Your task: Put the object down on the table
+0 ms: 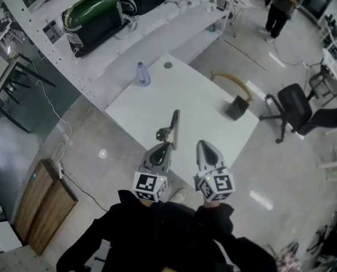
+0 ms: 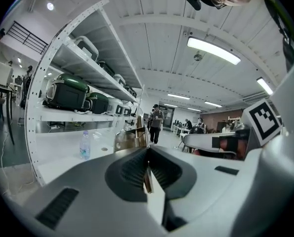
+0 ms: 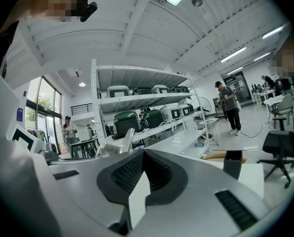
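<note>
The left gripper is pinching the object, its ribbed dark pads pressing almost together on a thin brownish strip at the object's near end. The object is a slim, flat grey metal bar with a knobbly bracket sticking out of one side. It is hanging over the near edge of the table and pointing toward the table's middle. I cannot tell whether it is touching the top. In the left gripper view the object is rising just past the gripper's smooth grey shells.

The right gripper is hovering just beside the left one, also over the table's near edge. Its jaws are sitting pressed together with nothing between them, as the right gripper view is showing; there the bar is gleaming off to the left.

The table is white, smooth and square-cornered. A clear plastic bottle is standing near its far left corner, a small dark disc is lying by the far corner, and a dark boxy block is sitting near its right edge.
</note>
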Tool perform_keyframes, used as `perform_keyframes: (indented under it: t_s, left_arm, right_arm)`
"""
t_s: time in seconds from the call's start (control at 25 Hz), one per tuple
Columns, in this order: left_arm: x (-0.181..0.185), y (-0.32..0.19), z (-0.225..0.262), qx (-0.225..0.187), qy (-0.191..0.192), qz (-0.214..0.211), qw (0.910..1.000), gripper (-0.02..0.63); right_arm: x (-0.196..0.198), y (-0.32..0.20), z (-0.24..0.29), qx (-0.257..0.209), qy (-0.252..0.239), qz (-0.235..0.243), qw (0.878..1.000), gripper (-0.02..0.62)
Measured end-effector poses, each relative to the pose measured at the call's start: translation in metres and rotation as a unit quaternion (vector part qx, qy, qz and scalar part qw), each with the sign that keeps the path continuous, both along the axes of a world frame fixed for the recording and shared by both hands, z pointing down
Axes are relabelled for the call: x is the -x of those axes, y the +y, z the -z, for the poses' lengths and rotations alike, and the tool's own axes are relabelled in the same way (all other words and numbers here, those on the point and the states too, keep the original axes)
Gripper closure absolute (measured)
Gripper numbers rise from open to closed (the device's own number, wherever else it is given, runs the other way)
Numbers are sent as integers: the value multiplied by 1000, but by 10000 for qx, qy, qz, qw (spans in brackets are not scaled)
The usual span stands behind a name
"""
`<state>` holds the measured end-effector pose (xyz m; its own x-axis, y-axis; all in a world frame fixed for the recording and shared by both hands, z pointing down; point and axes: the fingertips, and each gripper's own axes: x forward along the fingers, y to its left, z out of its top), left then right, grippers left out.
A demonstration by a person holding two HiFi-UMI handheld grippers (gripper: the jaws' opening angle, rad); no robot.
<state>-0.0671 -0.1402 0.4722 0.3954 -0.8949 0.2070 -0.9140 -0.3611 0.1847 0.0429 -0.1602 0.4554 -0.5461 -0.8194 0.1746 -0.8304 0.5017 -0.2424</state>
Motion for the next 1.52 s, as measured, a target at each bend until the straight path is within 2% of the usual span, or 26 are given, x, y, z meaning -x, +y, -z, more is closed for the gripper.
perform_keyframes:
  t_s: [0.4,0.8,1.32,1.52]
  left_arm:
    - [-7,-45,-49,592,211,-334,9975,598]
    - [-25,-83,-95,1181,476,-693,9894,597]
    - [-35,-95,-151,1874,751,-785,9762,598]
    - [-32,-97,-172,2225,1090,-735,9660,598]
  right_arm:
    - [-1,-28,-38,350,158,-207,9990,606]
    - [-17,-48,-72,733,244,-429,9961,606]
    - [-18,-52,-97,1118,362,-440,9921,606]
    - [-14,-51,-103,1143,400,-422,9917,606]
